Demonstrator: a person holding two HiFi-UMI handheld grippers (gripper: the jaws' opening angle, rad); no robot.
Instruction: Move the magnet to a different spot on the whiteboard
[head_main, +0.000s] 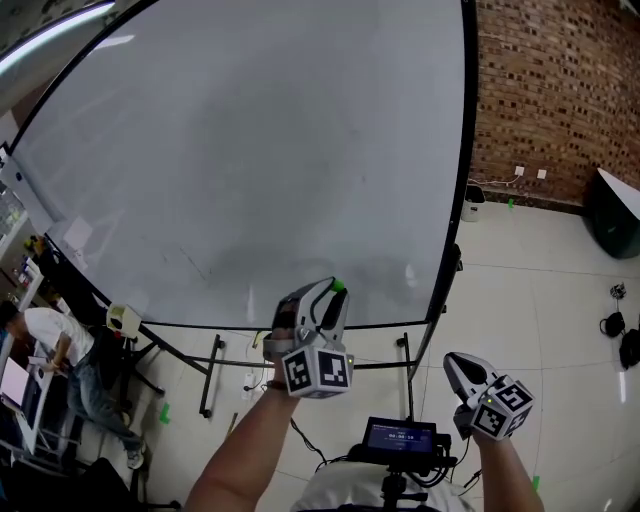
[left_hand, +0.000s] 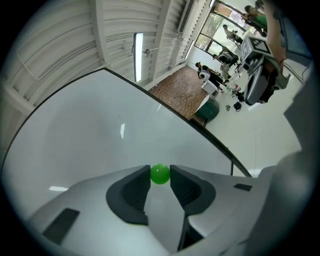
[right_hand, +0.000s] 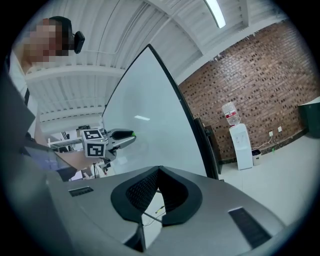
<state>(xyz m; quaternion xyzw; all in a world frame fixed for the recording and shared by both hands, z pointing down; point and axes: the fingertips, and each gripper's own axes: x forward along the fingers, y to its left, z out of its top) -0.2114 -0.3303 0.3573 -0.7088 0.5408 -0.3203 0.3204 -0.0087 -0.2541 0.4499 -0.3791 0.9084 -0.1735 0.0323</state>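
Note:
A small green ball magnet (left_hand: 160, 174) sits pinched between the tips of my left gripper (left_hand: 160, 176), which is shut on it. In the head view the magnet (head_main: 338, 287) and left gripper (head_main: 334, 292) are up against the lower part of the large whiteboard (head_main: 250, 150), near its bottom frame. Whether the magnet touches the board I cannot tell. My right gripper (head_main: 452, 363) hangs lower right, off the board, its jaws shut with nothing in them (right_hand: 159, 169). From the right gripper view the left gripper (right_hand: 131, 135) shows with the green magnet (right_hand: 133, 134) at its tip.
The whiteboard stands on a black wheeled frame (head_main: 210, 375). A person (head_main: 50, 345) bends at a desk at lower left. A brick wall (head_main: 550, 90) runs behind at right, with a water dispenser (right_hand: 241, 142) beside it. A small screen (head_main: 400, 437) sits below me.

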